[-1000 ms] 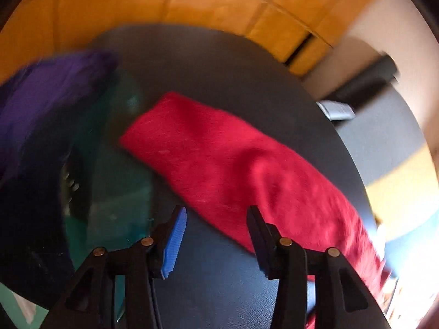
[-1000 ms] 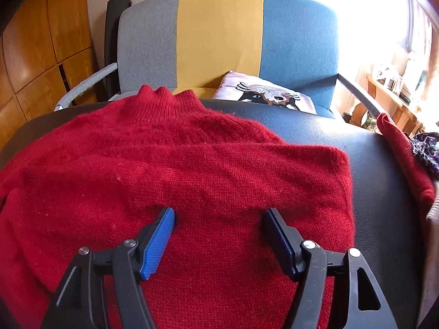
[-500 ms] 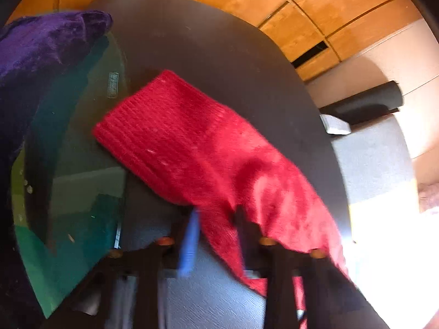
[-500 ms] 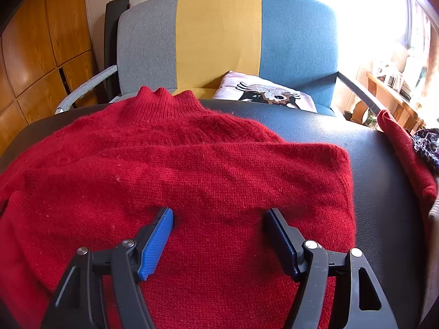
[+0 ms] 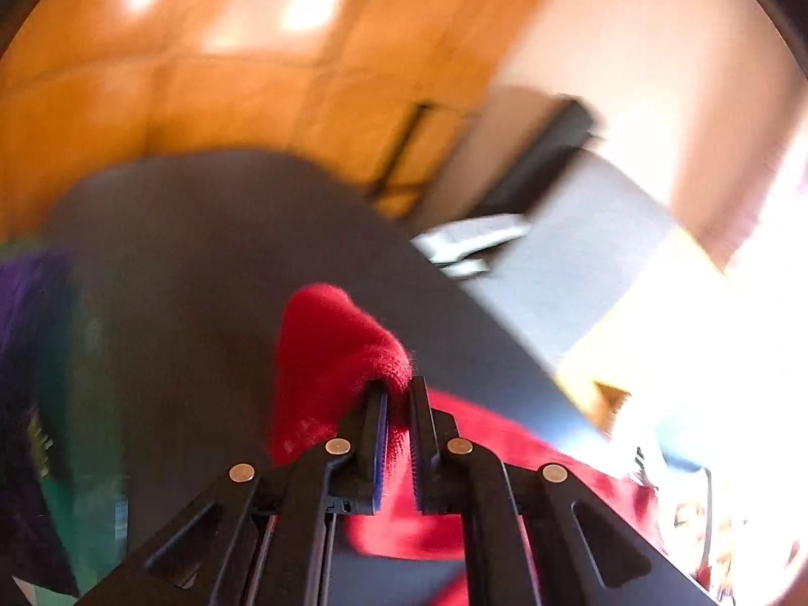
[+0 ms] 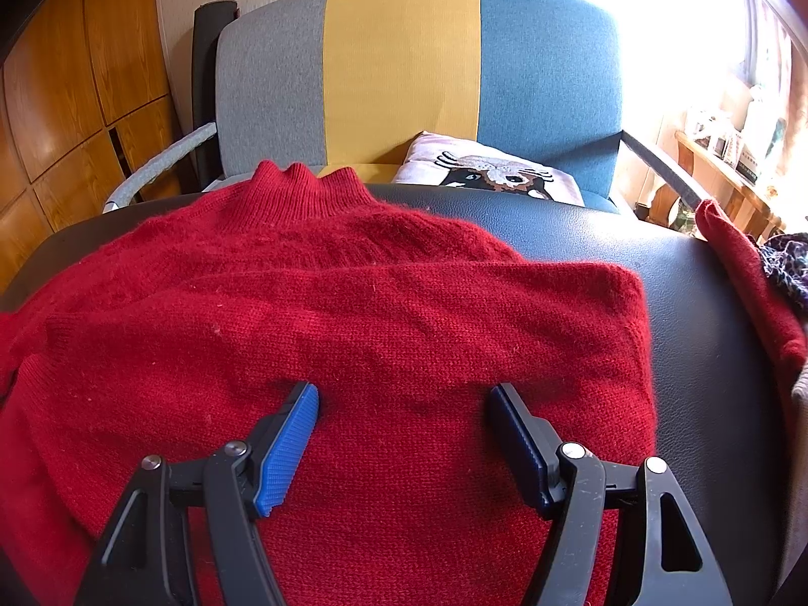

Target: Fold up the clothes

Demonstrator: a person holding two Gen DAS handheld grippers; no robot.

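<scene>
Sleeve [image 5: 333, 353] lifted, left gripper [image 5: 399, 389] just closed on it; right gripper [image 6: 404, 399] open.

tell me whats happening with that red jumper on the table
A person with a gripper in each hand is folding a red sweater spread on a dark table. The left gripper has just closed on the sweater's sleeve and holds it up off the table. The right gripper is open, its fingertips resting on the sweater's body. The other sleeve already lies folded across the body.
</scene>
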